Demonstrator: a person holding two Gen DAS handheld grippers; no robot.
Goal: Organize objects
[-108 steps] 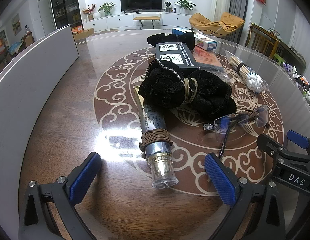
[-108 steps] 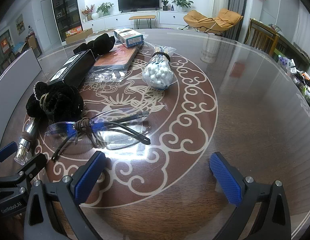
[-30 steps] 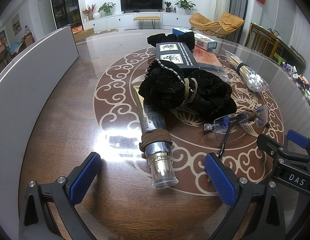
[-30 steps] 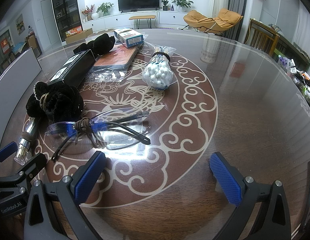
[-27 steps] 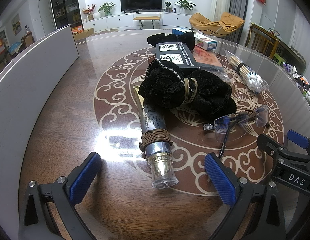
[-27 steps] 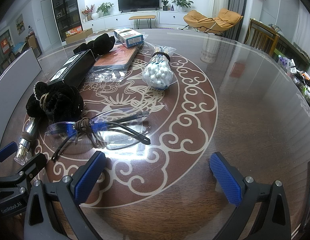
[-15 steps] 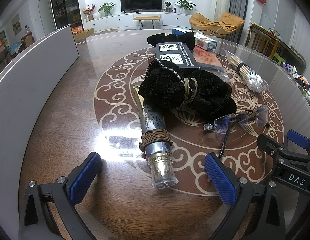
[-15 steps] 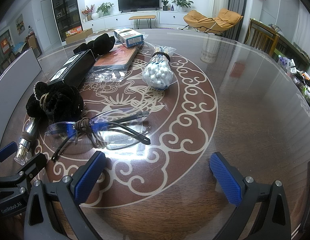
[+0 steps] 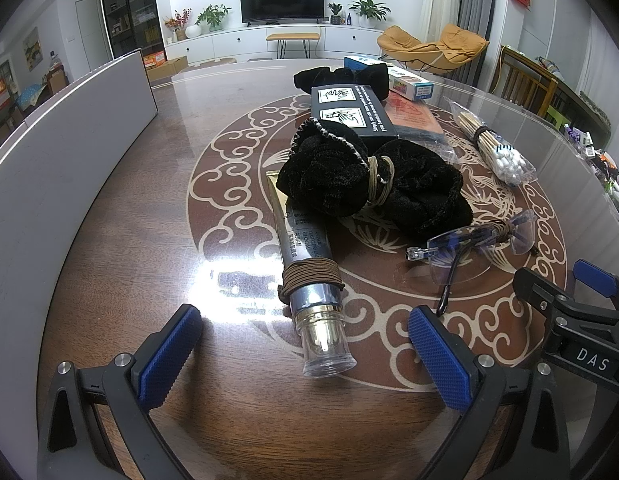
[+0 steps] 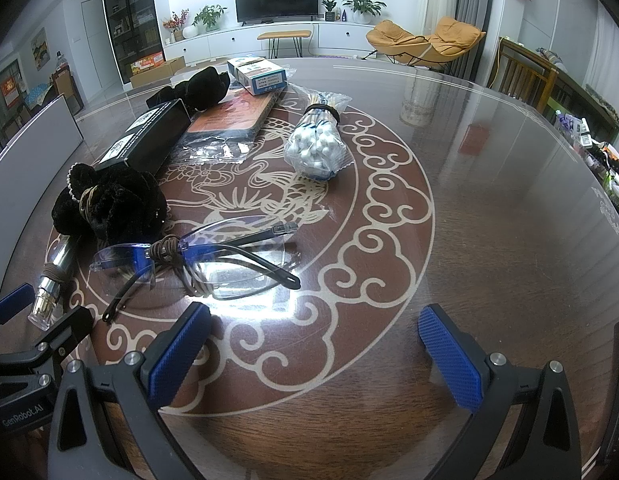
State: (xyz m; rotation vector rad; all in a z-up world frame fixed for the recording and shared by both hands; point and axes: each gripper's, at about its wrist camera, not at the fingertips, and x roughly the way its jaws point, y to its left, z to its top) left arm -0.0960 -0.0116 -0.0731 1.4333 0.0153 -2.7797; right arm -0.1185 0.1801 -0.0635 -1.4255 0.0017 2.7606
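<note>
Both claws are hanging low over the glass-topped table (image 9: 121, 200), each spread wide and gripping nothing: the left gripper (image 9: 305, 344) is framing the clear cap of a cosmetic tube (image 9: 305, 256), and the right gripper (image 10: 313, 344) is sitting just short of a pair of glasses (image 10: 197, 256). In the left wrist view the tube is lying at the centre with its cap pointing toward 6 o'clock, its far end tucked under a black velvet pouch (image 9: 369, 184) at 12 o'clock; a brown elastic cord (image 9: 309, 274) is wrapped round its neck. The tube is probably light, and its metallic collar and clear cap look slick, so the corded neck seems the surest place to pinch. The pouch is soft and will likely sag; its tied waist is the firm spot. In the right wrist view the glasses are lying at 10 o'clock from the claw, thin-lensed and fragile-looking, best taken at the cord-bound bridge. A bag of cotton swabs (image 10: 317, 148) is resting toward 12 o'clock, crinkly and slippery by the look of it.
</note>
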